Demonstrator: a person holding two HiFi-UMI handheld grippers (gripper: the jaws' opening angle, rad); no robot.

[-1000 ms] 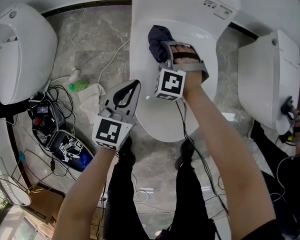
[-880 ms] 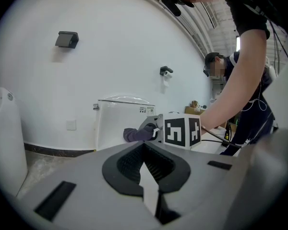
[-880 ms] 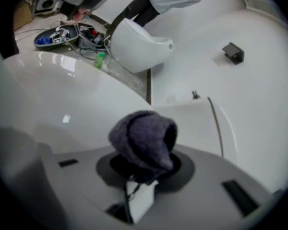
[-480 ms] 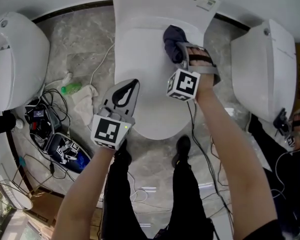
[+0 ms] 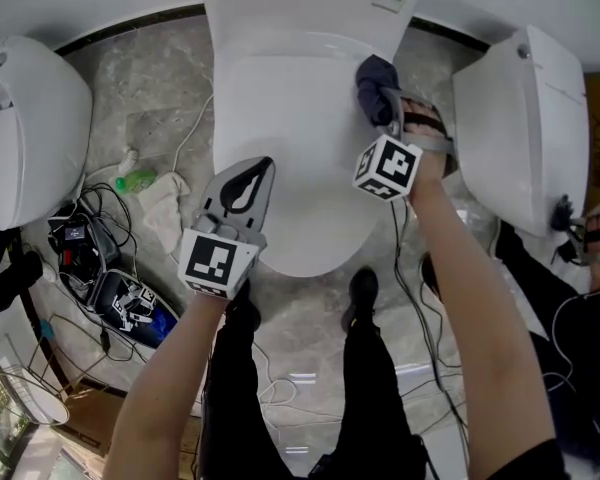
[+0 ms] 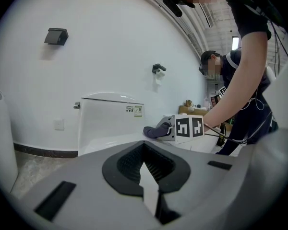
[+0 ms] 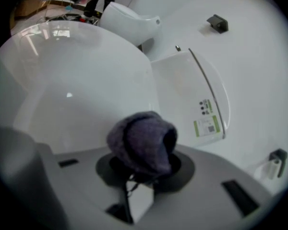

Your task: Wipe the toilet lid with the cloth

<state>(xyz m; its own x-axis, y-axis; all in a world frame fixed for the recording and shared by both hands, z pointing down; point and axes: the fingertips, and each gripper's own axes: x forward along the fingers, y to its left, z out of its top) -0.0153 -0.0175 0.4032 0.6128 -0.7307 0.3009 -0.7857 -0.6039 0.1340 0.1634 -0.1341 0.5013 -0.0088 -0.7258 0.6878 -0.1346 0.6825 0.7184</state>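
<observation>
The white toilet lid (image 5: pixel 285 148) lies closed below the tank (image 5: pixel 310 3). A dark blue cloth (image 5: pixel 376 80) is bunched at the lid's back right edge, with my right gripper (image 5: pixel 390 108) shut on it. In the right gripper view the cloth (image 7: pixel 143 142) bulges out of the jaws over the lid (image 7: pixel 72 95). My left gripper (image 5: pixel 261 168) hovers over the lid's front left, jaws shut and holding nothing. The left gripper view shows my left gripper (image 6: pixel 148 169), and beyond it the cloth (image 6: pixel 155 130) beside the right gripper's marker cube (image 6: pixel 189 127).
Other white toilets stand at the left (image 5: pixel 25 128) and right (image 5: pixel 525 128). On the floor at the left lie a green bottle (image 5: pixel 135 179), a pale rag (image 5: pixel 168 200), cables and a blue bag (image 5: pixel 130 303). Another person (image 6: pixel 230 104) stands at the right.
My right gripper has carried the cloth across the back of the lid from left of centre to its right edge. The left gripper has stayed roughly in place.
</observation>
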